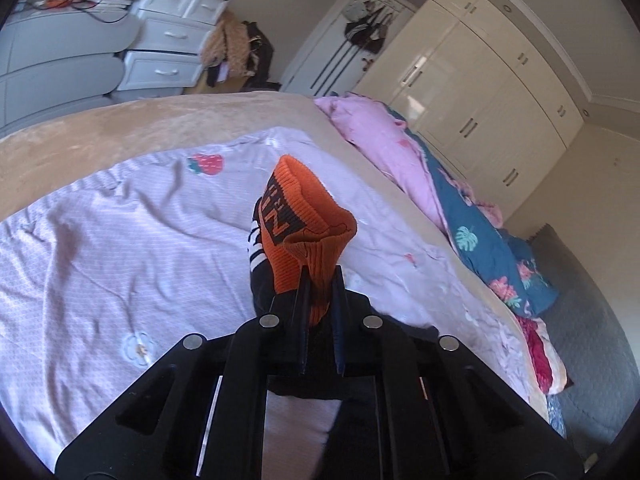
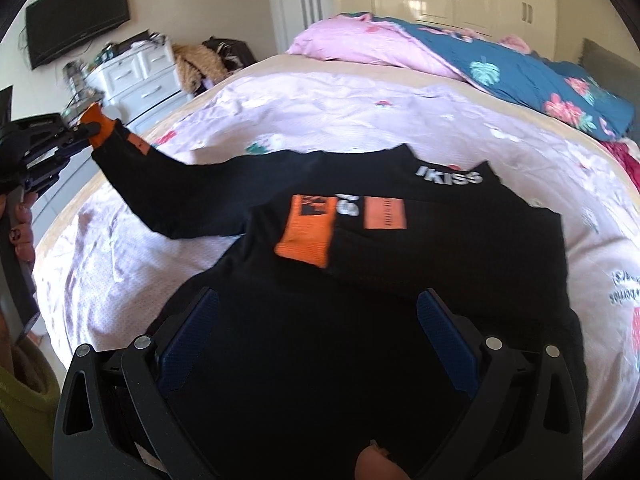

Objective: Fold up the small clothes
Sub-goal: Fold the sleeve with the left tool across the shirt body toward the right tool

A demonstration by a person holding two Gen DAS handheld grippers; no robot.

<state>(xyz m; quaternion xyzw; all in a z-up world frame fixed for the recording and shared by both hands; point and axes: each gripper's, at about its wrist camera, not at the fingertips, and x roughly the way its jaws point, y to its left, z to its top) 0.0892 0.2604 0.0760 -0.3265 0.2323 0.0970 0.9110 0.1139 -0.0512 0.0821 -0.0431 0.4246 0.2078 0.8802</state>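
A small black top (image 2: 400, 248) with orange cuffs lies on a lilac sheet (image 2: 320, 100) on the bed. One sleeve is folded across the chest, its orange cuff (image 2: 306, 234) near the middle. My left gripper (image 1: 320, 276) is shut on the other sleeve's orange cuff (image 1: 304, 208) and holds it lifted off the bed; it also shows in the right wrist view (image 2: 86, 130) at the far left, with the sleeve (image 2: 180, 188) stretched out. My right gripper (image 2: 318, 304) is open, hovering over the top's lower body, touching nothing that I can see.
A pink and blue floral duvet (image 2: 500, 64) is bunched along the far side of the bed. White drawers (image 2: 140, 76), a wall TV (image 2: 76, 20) and wardrobes (image 1: 480, 92) stand beyond the bed. The lilac sheet (image 1: 120, 220) spreads under the left gripper.
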